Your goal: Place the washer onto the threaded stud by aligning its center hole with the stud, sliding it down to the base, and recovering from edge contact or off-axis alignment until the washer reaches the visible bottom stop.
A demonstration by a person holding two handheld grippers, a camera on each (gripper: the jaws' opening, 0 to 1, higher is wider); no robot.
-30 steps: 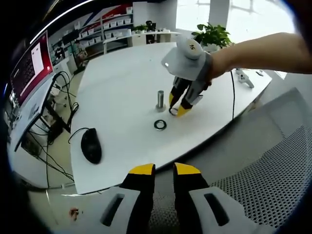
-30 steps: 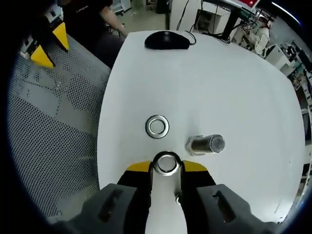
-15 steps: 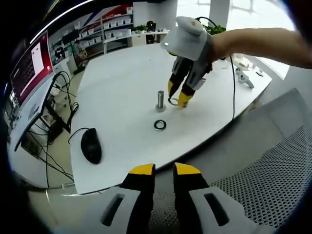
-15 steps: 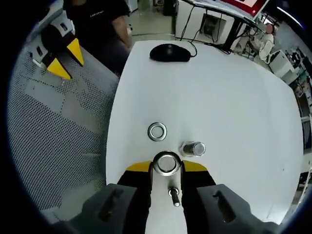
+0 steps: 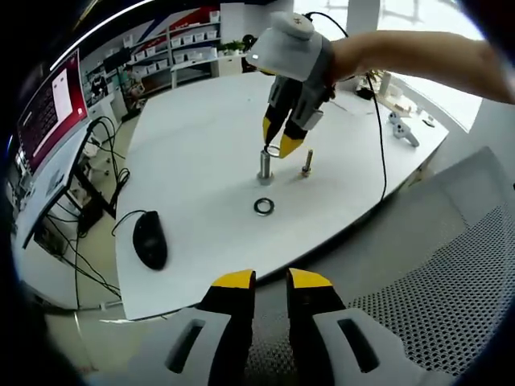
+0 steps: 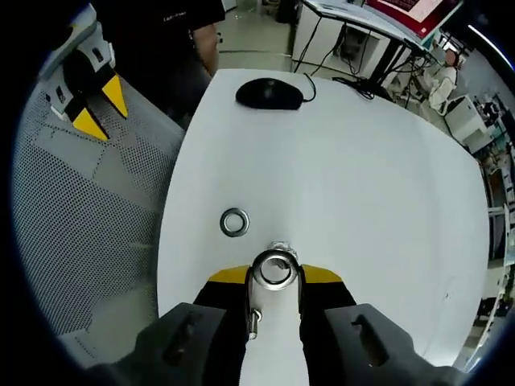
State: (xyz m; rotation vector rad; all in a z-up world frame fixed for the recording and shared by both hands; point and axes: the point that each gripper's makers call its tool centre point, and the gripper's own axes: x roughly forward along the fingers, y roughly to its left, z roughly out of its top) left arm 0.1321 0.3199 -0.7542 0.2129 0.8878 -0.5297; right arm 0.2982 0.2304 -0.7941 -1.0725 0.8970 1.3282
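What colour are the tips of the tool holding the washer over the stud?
Yellow, on black jaws. The right tool shows it best in the left gripper view, holding the washer.

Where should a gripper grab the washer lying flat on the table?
Grip the spare washer across its thin rim, coming straight down from above. It lies flat on the white table, so only its outer edges offer the jaws a hold.

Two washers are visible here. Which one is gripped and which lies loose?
The gripped washer sits between the right hand-held gripper jaws, over the threaded stud. The loose washer lies flat on the white table.
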